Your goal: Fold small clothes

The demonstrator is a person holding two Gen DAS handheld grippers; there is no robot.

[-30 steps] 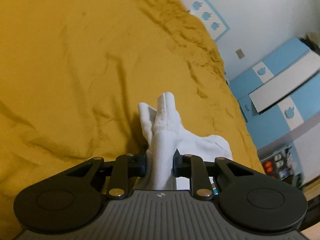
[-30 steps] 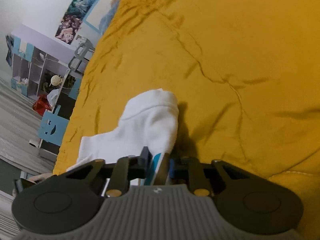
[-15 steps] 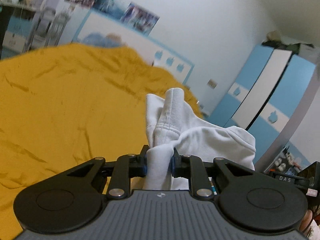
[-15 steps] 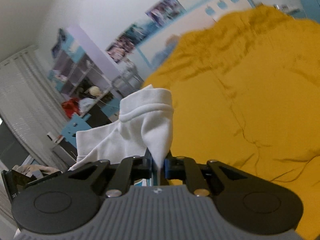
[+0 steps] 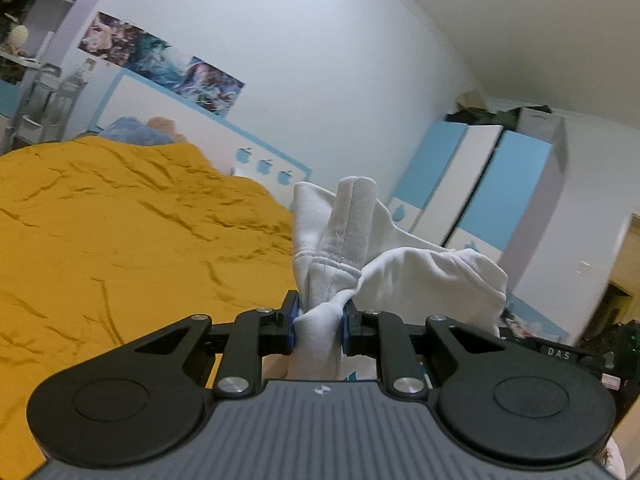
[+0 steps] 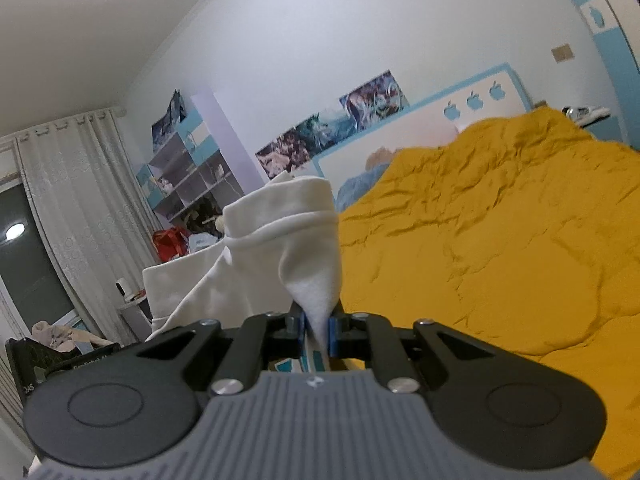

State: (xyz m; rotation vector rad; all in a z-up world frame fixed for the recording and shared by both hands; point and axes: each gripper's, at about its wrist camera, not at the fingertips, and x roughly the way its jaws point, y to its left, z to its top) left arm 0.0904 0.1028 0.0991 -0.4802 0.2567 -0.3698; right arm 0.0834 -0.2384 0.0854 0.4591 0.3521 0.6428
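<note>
One white garment (image 5: 384, 256) hangs between two tools, clear of the bed. The left tool (image 5: 319, 322) has its jaws nearly closed, pinching a thick bunch of the cloth, which rises ahead of it and spreads off to its right. The right tool (image 6: 317, 326) is clamped almost fully on a thinner corner of the same garment (image 6: 288, 240), the rest draping to its left. One yellow bedspread (image 6: 500, 248) lies below and ahead; three apple shapes (image 6: 474, 101) mark the headboard.
</note>
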